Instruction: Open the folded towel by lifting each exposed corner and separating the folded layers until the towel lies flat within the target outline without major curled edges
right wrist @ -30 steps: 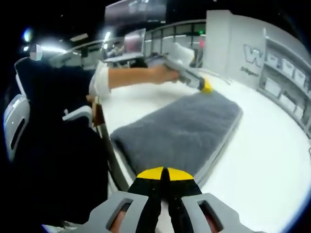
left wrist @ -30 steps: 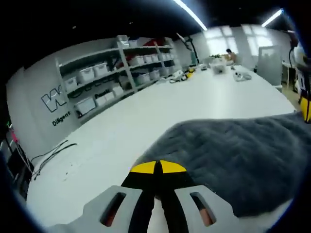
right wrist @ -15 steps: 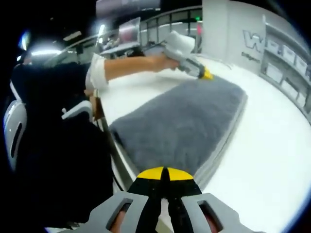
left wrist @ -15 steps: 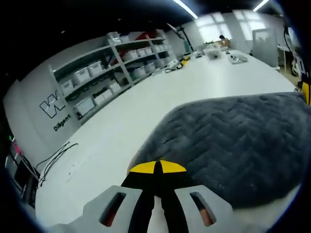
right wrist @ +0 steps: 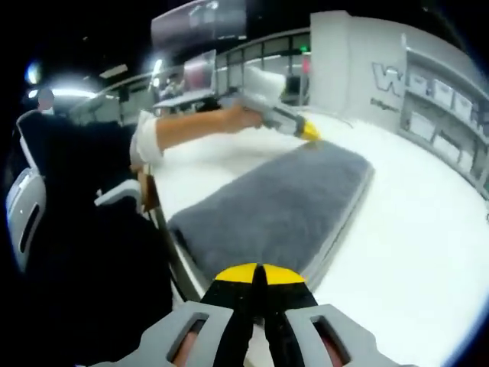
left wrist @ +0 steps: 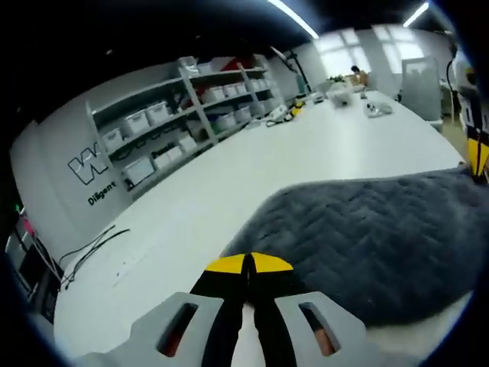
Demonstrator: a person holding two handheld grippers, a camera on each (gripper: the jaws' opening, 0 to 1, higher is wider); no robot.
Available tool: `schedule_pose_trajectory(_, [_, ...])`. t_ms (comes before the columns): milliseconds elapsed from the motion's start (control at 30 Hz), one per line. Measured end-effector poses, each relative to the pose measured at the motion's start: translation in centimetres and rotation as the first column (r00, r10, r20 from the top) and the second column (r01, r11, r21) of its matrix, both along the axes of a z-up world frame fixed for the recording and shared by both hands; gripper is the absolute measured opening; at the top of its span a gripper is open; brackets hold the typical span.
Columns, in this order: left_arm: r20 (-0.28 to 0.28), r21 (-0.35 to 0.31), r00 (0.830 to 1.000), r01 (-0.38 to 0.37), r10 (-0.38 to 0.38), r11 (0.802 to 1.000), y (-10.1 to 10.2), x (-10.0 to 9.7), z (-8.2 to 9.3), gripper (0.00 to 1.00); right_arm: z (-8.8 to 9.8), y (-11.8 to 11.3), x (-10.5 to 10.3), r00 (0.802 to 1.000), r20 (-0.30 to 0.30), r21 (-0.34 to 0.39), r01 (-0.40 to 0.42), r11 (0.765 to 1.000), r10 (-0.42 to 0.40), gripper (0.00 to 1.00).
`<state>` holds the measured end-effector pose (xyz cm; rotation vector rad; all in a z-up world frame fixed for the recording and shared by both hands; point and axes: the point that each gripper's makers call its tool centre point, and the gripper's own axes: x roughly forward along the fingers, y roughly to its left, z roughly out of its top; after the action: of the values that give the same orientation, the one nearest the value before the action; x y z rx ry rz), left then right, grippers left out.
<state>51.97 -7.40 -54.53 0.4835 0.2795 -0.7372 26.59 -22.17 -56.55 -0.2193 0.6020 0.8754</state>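
Observation:
A grey folded towel (left wrist: 367, 237) lies on the white table (left wrist: 252, 176); its stacked layers show along one long edge (right wrist: 340, 229). My left gripper (left wrist: 248, 264) is shut, its yellow tips at one corner of the towel with nothing visibly between them. In the right gripper view that same left gripper (right wrist: 306, 131), held by a hand, sits at the towel's (right wrist: 275, 202) far corner. My right gripper (right wrist: 260, 274) is shut too, its tips at the near corner by the table's edge. Its yellow tip (left wrist: 477, 157) appears at the towel's far end in the left gripper view.
Shelves with white bins (left wrist: 168, 130) line the wall beside the table. Loose cables (left wrist: 88, 252) lie at the table's left end, and small items (left wrist: 336, 95) stand at its far end. A person's arm (right wrist: 191, 126) and a chair (right wrist: 30, 206) are at the table's edge.
Both views have swung a little with the hands; the towel has stayed put and both grippers have kept their tips at its corners, shut.

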Motion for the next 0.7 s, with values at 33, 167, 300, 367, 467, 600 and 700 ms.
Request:
schedule_pose_trajectory(33, [-0.011, -0.007, 1.000, 0.001, -0.001, 1.000, 0.1, -0.5, 0.0, 0.01, 0.2, -0.1, 0.3, 1.000, 0.002, 0.010, 0.015, 1.000, -0.015, 0.00])
schedule_pose_trajectory(167, [-0.043, -0.042, 0.999, 0.016, -0.017, 0.999, 0.4, -1.4, 0.3, 0.01, 0.8, 0.3, 0.8, 0.999, 0.013, 0.065, 0.032, 0.997, -0.033, 0.01])
schedule_pose_trajectory(300, [-0.064, -0.063, 0.997, 0.032, -0.036, 0.997, 0.6, -3.3, 0.0, 0.02, 1.6, 0.6, 1.0, 0.998, 0.054, 0.088, 0.022, 0.996, -0.027, 0.05])
schedule_pose_trajectory(367, [-0.082, -0.085, 0.995, 0.044, -0.051, 0.995, 0.4, -3.8, 0.0, 0.06, 1.8, 0.7, 1.2, 0.997, 0.066, 0.093, 0.025, 0.995, -0.032, 0.05])
schedule_pose_trajectory(467, [-0.127, -0.116, 0.988, 0.071, -0.085, 0.991, -0.1, -5.3, -0.4, 0.09, 1.6, 0.6, 1.5, 0.996, 0.081, 0.067, 0.030, 0.997, -0.036, 0.05])
schedule_pose_trajectory(600, [-0.163, -0.121, 0.979, 0.104, -0.123, 0.987, -0.9, -6.3, -0.9, 0.10, 1.2, 0.6, 2.1, 0.996, 0.077, 0.062, 0.042, 0.997, -0.047, 0.06])
schedule_pose_trajectory(700, [-0.168, -0.109, 0.977, 0.111, -0.128, 0.988, -1.3, -6.9, -1.5, 0.10, 0.7, 0.8, 2.4, 0.996, 0.076, 0.056, 0.049, 0.997, -0.053, 0.05])
